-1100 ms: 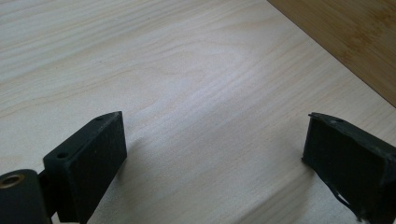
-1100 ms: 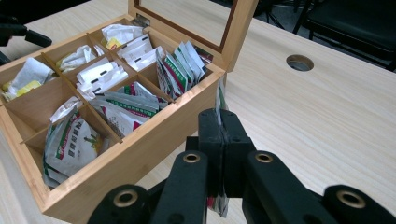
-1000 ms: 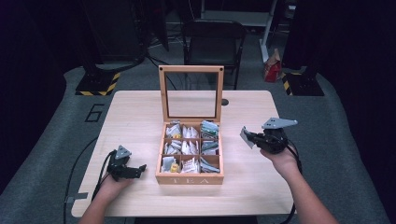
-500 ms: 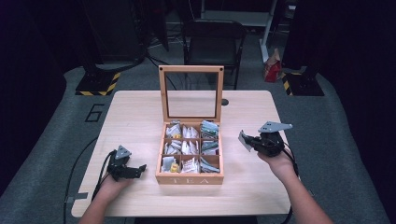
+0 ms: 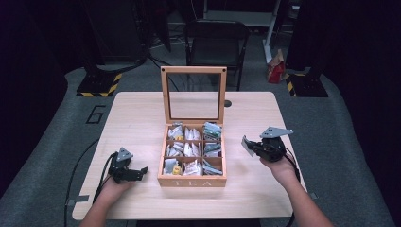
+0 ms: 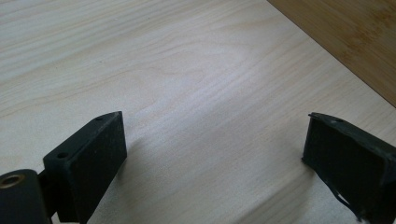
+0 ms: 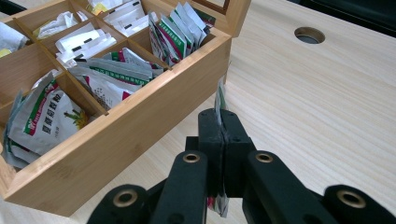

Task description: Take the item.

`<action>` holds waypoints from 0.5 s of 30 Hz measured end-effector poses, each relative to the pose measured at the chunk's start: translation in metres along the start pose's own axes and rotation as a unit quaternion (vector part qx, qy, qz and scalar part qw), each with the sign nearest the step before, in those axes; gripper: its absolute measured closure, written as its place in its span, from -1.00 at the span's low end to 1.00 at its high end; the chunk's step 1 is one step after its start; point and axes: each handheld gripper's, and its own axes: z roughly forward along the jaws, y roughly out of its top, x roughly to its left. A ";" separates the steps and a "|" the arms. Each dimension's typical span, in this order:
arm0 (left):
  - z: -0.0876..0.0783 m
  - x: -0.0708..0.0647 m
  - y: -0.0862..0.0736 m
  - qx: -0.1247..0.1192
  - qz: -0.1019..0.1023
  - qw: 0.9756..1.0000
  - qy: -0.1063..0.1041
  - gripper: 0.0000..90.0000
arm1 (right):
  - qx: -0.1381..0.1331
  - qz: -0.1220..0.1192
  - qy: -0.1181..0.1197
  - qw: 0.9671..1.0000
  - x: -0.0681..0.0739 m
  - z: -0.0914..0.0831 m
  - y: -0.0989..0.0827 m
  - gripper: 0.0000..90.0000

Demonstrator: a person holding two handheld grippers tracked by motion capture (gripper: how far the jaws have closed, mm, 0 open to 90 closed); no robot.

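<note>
On the table (image 5: 142, 113) we saw the open tea box (image 5: 191, 179), its compartments stocked with packets. Just right of the box, our right gripper (image 7: 220, 122) was clamped on a tea sachet (image 7: 218, 99), held edge-on. Left of the box, our left gripper (image 6: 212, 149) rested with jaws wide and empty.

One overhead camera, two riding the grippers.
High view looks forward and down on the whole table (image 5: 142, 113); both gripper views sit close above it, the right sharing the tea box (image 7: 140, 116).
</note>
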 end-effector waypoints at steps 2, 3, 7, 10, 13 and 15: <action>0.000 0.000 0.000 0.000 0.000 1.000 0.000 -0.87 | -0.001 0.001 -0.002 1.000 0.000 0.001 -0.002 0.98; 0.000 0.000 0.000 0.000 0.000 1.000 0.000 -0.87 | 0.000 0.002 -0.002 1.000 0.000 0.002 -0.003 0.98; 0.000 0.000 0.000 0.000 0.000 1.000 0.000 -0.87 | 0.002 0.004 -0.004 1.000 0.000 0.004 -0.007 0.98; 0.000 0.000 0.000 0.000 0.000 1.000 0.000 -0.87 | 0.004 0.007 -0.003 1.000 0.000 0.006 -0.010 0.98; 0.000 0.000 0.000 0.000 0.000 1.000 0.000 -0.87 | 0.006 0.006 -0.005 1.000 0.001 0.008 -0.014 0.98; 0.000 0.000 0.000 0.000 0.000 1.000 0.000 -0.87 | 0.004 0.005 -0.006 1.000 0.001 0.010 -0.016 0.98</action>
